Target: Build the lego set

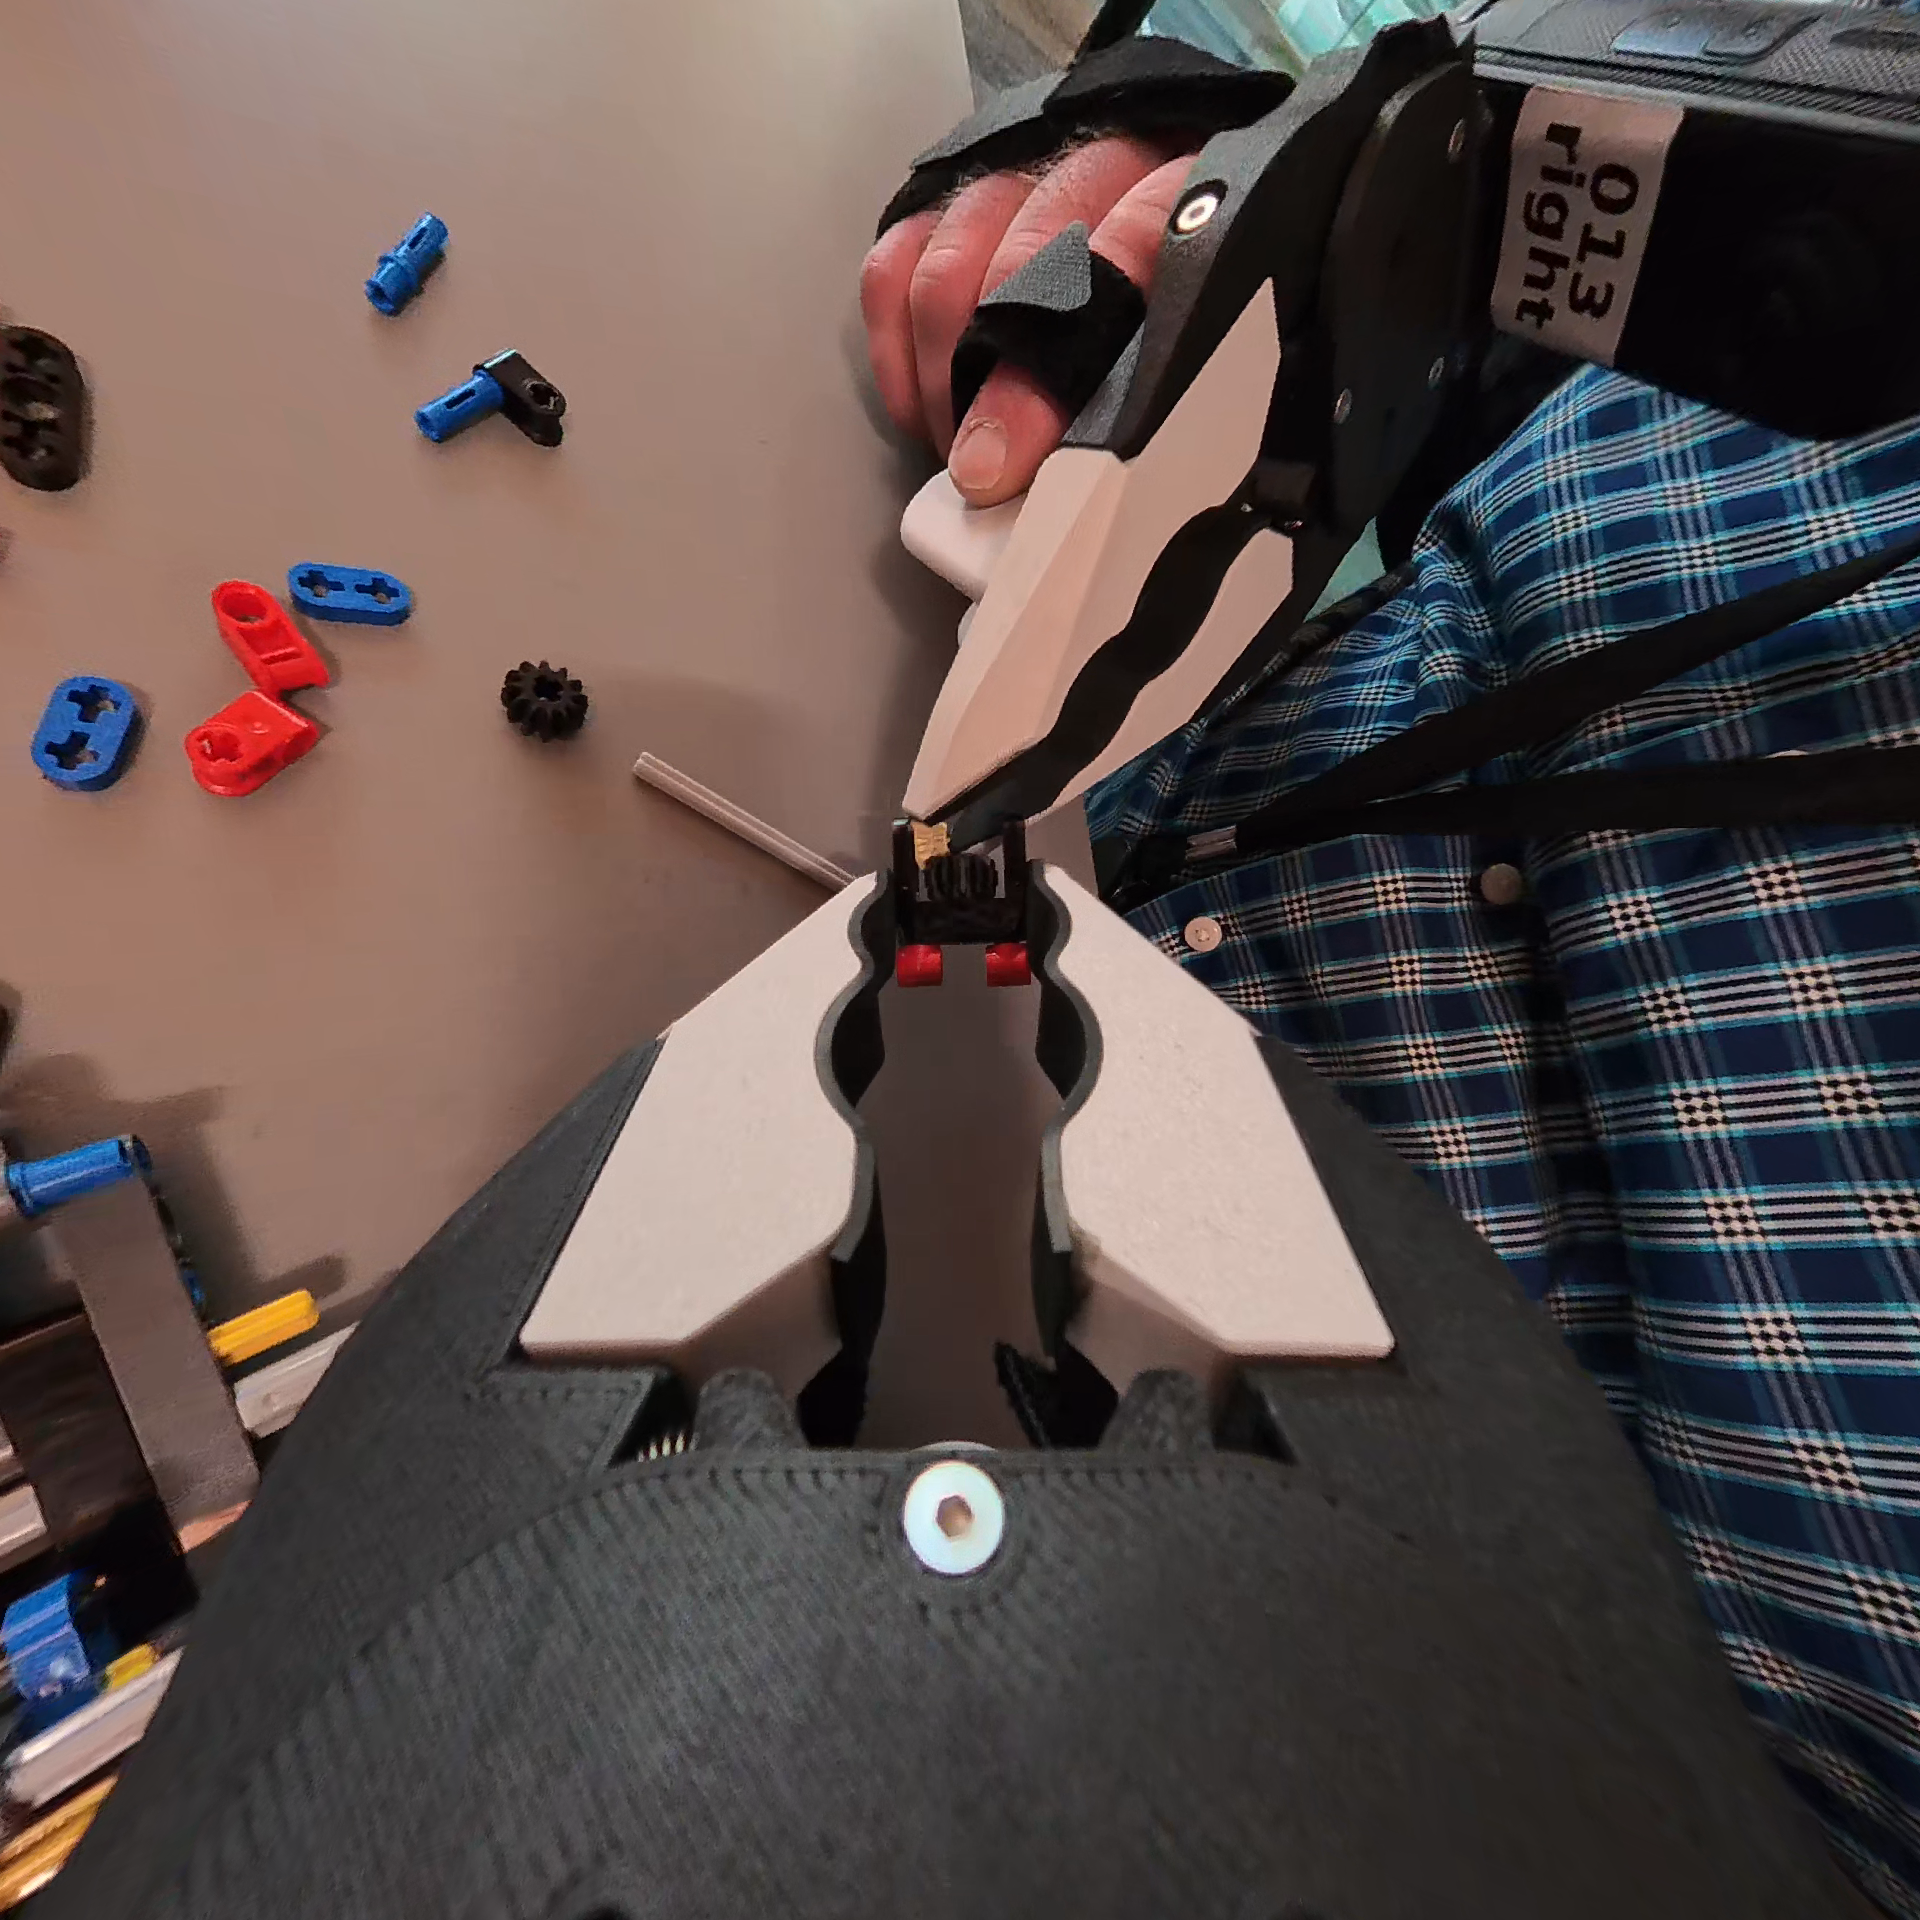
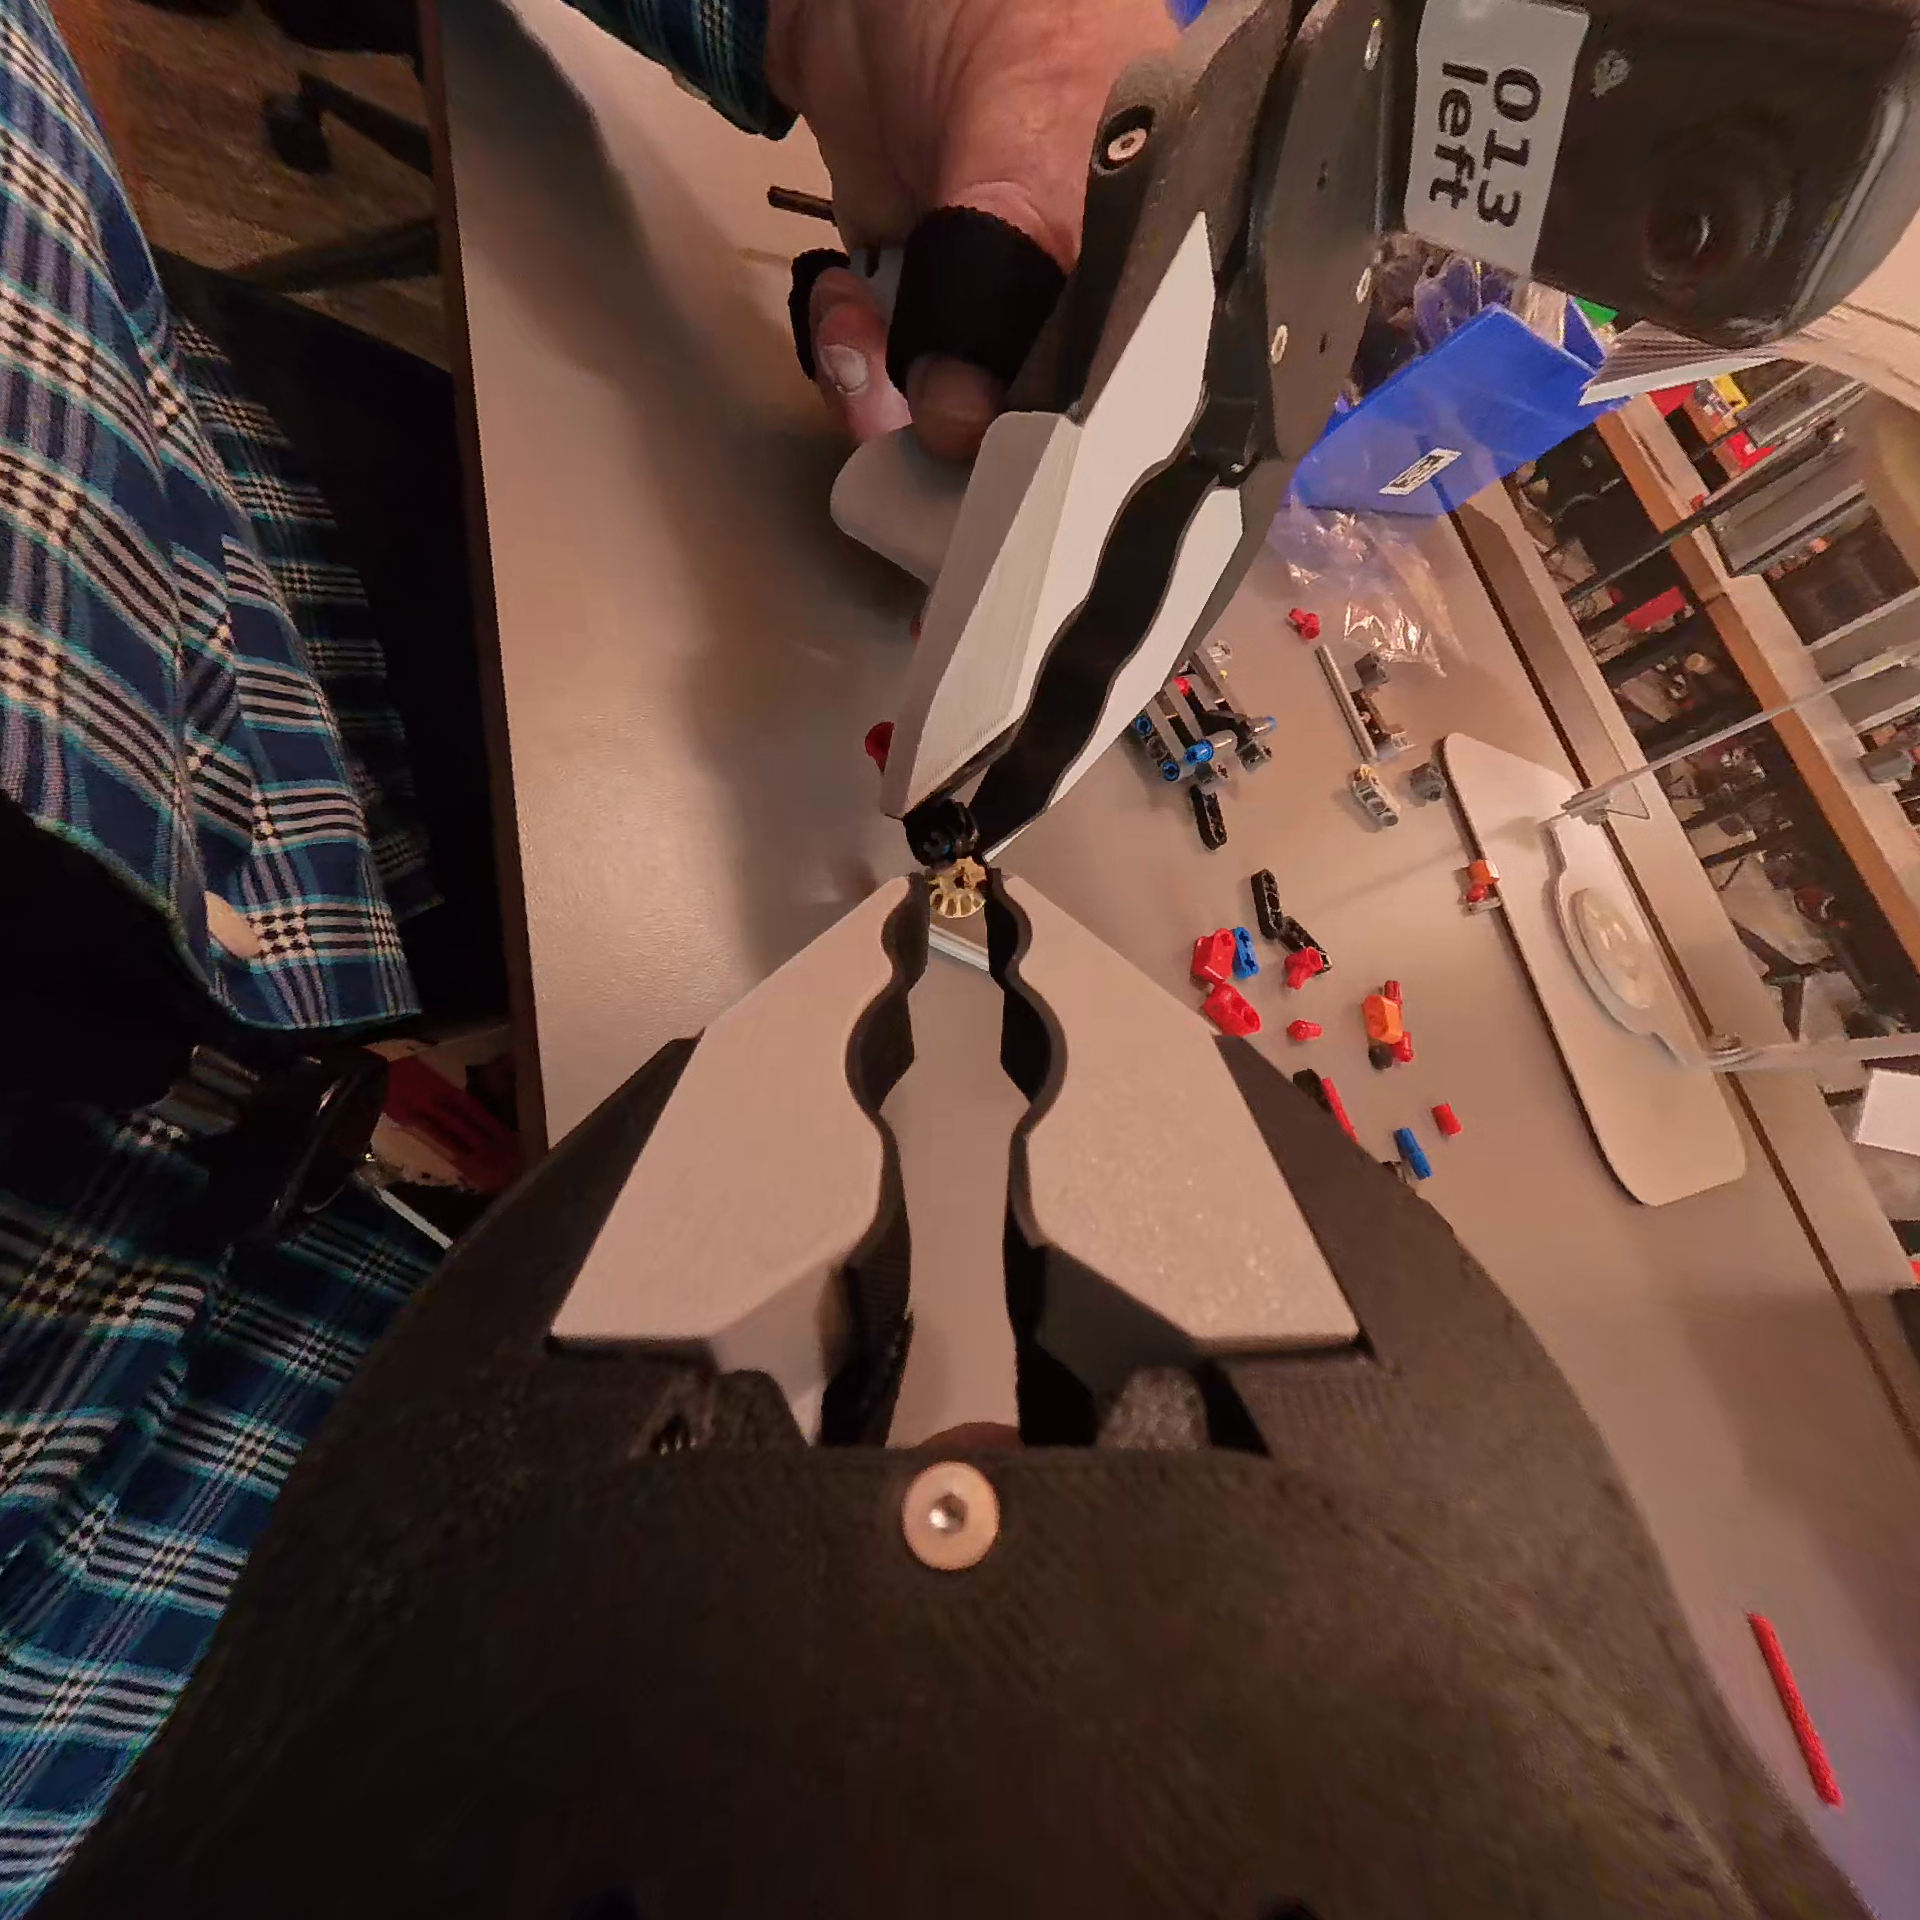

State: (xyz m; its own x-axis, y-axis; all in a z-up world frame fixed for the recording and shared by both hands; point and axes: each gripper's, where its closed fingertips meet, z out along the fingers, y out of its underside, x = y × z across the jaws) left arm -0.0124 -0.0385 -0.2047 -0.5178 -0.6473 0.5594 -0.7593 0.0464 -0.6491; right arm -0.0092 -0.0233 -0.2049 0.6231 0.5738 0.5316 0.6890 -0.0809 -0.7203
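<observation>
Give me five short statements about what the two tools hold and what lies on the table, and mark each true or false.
1. The left tool grips a black frame piece with red pins. True.
2. The right tool is empty. False: it pinches a small tan gear.
3. The two tools meet tip to tip. True.
4. A black gear lies loose on the table. True.
5. The table holds only black parts. False: blue and red ones too.

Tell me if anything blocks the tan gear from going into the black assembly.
Nothing visible does. The right hand-held gripper pinches the tan gear right at the black assembly clamped by the left hand-held gripper; the two parts already look in contact, tip to tip.
</observation>
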